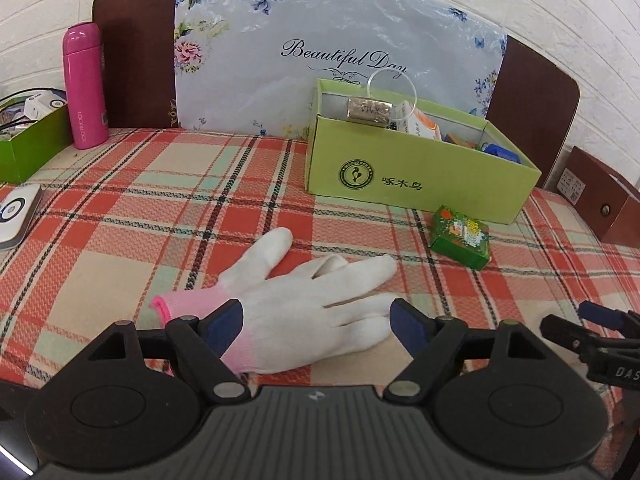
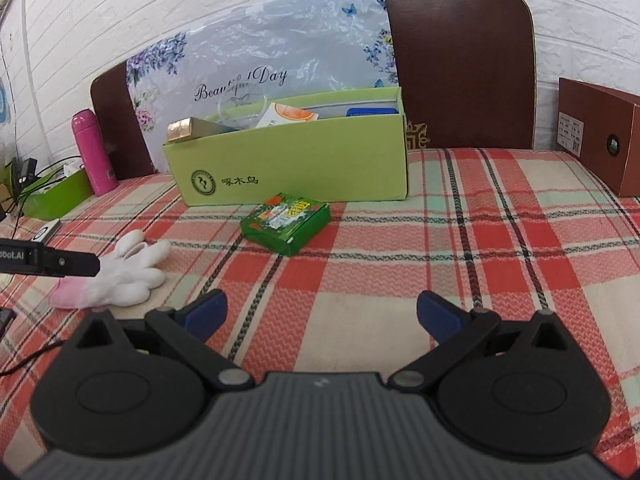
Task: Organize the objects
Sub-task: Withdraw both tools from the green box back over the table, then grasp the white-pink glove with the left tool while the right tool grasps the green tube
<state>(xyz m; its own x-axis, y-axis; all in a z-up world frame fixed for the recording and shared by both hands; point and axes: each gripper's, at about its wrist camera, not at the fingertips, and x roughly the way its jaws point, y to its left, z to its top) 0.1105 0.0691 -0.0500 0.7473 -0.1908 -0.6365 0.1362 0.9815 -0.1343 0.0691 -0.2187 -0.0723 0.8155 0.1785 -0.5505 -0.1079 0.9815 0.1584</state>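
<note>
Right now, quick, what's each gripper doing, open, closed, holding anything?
Left gripper: open, astride the white glove, not gripping it.
Right gripper: open, nothing between its fingers.

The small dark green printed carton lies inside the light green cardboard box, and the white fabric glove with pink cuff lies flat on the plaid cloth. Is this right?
Not quite. The small dark green printed carton lies outside the light green cardboard box, on the plaid cloth just in front of it, as the right wrist view shows. The white fabric glove with pink cuff does lie flat on the cloth.
</note>
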